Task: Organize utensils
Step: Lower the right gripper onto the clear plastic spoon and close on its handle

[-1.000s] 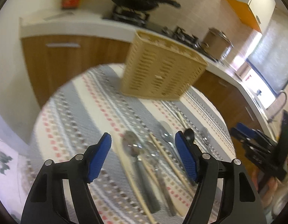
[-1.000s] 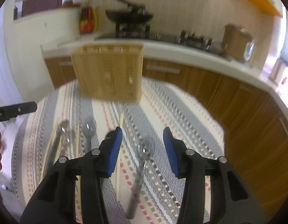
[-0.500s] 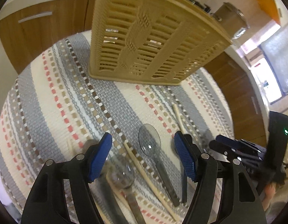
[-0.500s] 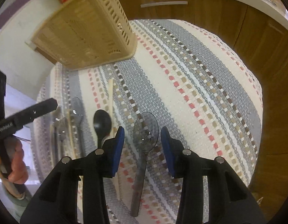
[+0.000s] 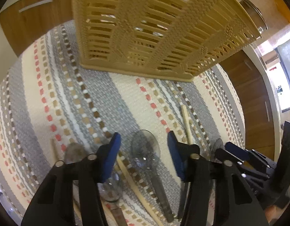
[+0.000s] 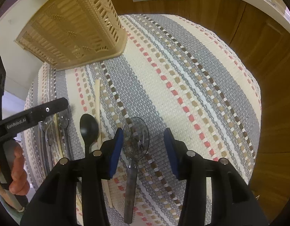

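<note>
Tabletop (image 6: 210, 60): round, covered by a coarse woven cloth in grey and cream stripes with dotted rows of red, tan and brown.

Utensil basket (image 5: 160, 28): beige plastic, slotted walls with raised woven-pattern bands, flat base rim; stands on the cloth at the far side, well apart from the cutlery.

Clear spoon (image 6: 135, 137): smoky translucent plastic, oval bowl, dark flat handle; lies on the cloth between the blue pads of the right tool (image 6: 143, 146), whose jaws stand apart and do not press it, having just widened a little.

Second clear spoon (image 5: 145, 148): same make; lies between the pads of the left tool (image 5: 143, 156), jaws apart and just been narrowing, no contact visible.

Black spoon (image 6: 89, 128): opaque, glossy, oval bowl; lies just left of the right tool.

Chopstick (image 6: 97, 101): pale wood, slim and straight; beside the black spoon. Further chopsticks and clear spoons lie under and left of the left tool, partly hidden.

Wooden cabinet fronts (image 6: 257, 37): brown grain, metal bar handles, beyond the tabletop.
</note>
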Available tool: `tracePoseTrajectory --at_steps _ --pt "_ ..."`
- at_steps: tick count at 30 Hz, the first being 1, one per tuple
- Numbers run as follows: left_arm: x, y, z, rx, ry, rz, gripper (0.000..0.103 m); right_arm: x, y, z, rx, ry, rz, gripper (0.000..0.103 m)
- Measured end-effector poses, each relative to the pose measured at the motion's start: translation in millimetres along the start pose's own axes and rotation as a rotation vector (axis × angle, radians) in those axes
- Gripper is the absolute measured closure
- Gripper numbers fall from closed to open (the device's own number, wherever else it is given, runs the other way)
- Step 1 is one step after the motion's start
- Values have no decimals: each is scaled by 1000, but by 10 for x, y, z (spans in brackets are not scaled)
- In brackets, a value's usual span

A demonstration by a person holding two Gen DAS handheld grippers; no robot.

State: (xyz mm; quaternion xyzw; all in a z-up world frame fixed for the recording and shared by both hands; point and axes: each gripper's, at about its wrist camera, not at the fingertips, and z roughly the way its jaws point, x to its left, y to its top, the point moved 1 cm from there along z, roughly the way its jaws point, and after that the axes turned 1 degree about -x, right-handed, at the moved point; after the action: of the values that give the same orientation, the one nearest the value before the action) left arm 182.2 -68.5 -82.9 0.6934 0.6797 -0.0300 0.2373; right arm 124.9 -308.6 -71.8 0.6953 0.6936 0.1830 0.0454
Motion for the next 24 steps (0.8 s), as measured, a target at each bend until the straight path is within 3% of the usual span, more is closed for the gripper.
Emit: tracePoseTrajectory --at_steps 3,11,14,19,21,23,24 --pt "-81 -23 27 6 -24 -5 61 59 28 47 -5 -11 -2 61" --pt "-191 -15 105 1 0 9 61 210 50 164 5 -56 -27 61" --pt "-226 -10 104 5 12 18 57 281 81 206 9 -77 -32 61" --pt "-440 -30 214 2 99 75 56 435 86 280 18 -145 -62 63" --pt "-483 -23 236 -4 129 75 61 478 90 289 14 -166 -76 72" --pt "-516 -5 258 -11 153 71 74 471 88 283 11 -158 -74 73" --pt "-525 7 269 -14 159 72 75 471 88 284 7 -152 -72 73"
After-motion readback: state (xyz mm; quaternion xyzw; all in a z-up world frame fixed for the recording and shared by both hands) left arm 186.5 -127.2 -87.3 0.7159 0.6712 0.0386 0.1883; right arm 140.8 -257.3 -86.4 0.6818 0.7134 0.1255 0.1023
